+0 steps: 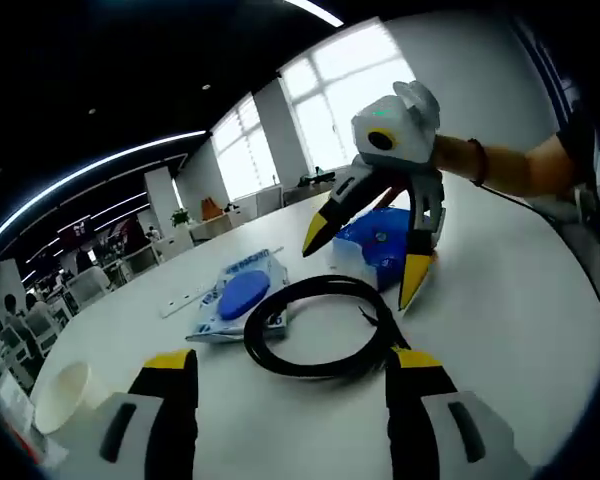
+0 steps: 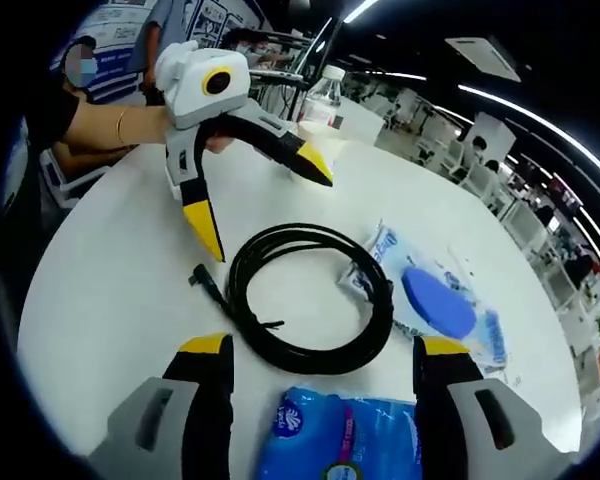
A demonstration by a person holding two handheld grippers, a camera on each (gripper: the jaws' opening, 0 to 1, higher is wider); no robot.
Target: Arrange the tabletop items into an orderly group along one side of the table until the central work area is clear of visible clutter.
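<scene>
Here, coiled black cable — glossy, loose-ended — between both grippers' open, empty jaws.

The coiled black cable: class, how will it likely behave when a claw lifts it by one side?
The black cable is loosely coiled with a free end, so it would probably sag and unwind. It looks thin, likely light. Pushed, it might slide on the smooth white table.

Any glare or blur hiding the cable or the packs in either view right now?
Left gripper view: the windows are blown out white, but the cable and both packs stay readable. Right gripper view: even ceiling light, the cable sharp, the near blue pack slightly soft between the jaws. Both views bend straight lines near the edges.
</scene>
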